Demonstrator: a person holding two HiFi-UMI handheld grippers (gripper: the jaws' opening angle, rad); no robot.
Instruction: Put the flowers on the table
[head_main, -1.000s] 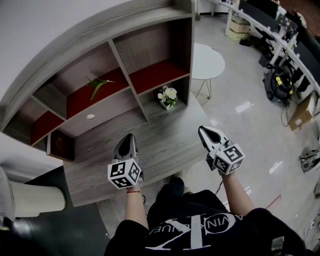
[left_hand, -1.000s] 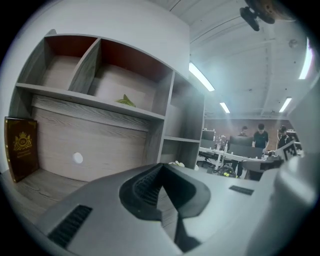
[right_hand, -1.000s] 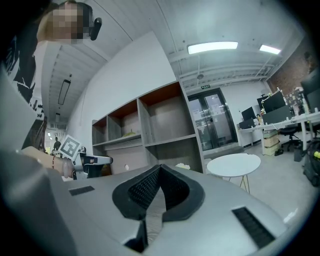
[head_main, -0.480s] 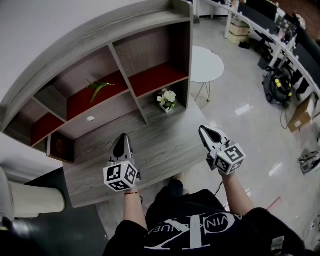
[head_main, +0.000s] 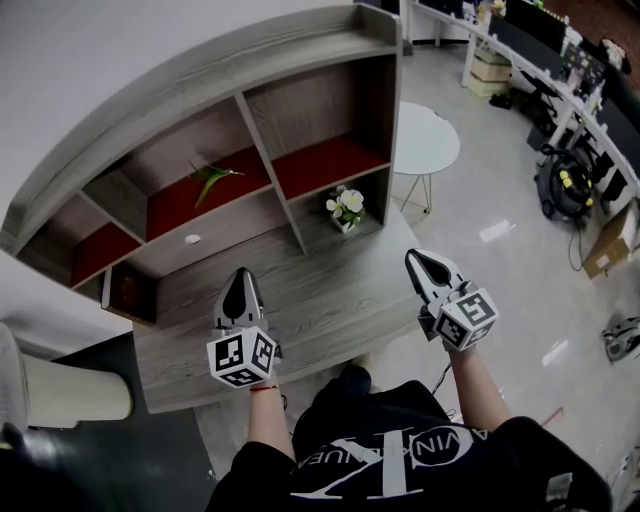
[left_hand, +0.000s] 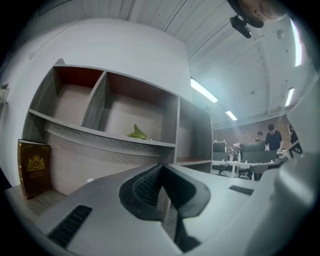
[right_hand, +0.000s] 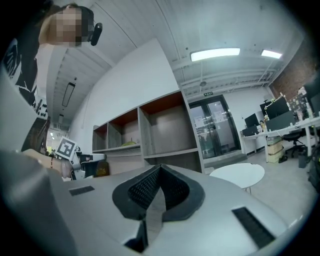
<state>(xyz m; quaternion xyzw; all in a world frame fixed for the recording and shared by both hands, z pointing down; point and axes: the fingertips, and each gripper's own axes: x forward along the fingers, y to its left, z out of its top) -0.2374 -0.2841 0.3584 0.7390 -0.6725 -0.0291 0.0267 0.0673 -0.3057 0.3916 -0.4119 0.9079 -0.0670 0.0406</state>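
The flowers (head_main: 346, 204), white blooms in a small pot, stand in the lower right compartment of the wooden shelf unit (head_main: 250, 130). They do not show in either gripper view. My left gripper (head_main: 240, 278) hovers over the grey wooden desk top (head_main: 320, 300), well short and left of the flowers. Its jaws are shut with nothing between them (left_hand: 161, 168). My right gripper (head_main: 414, 259) hangs past the desk's right edge, below and right of the flowers, also shut and holding nothing (right_hand: 158, 170).
A green leafy sprig (head_main: 212, 178) lies on a red-lined shelf, also seen from the left gripper (left_hand: 136, 133). A dark book (left_hand: 34, 167) stands at the shelf's far left. A round white side table (head_main: 425, 140) stands right of the shelf; office desks line the far right.
The head view has shifted slightly, so the shelf sits a bit further right. The left gripper drifted a little left and back. The right gripper and the flowers stay put.
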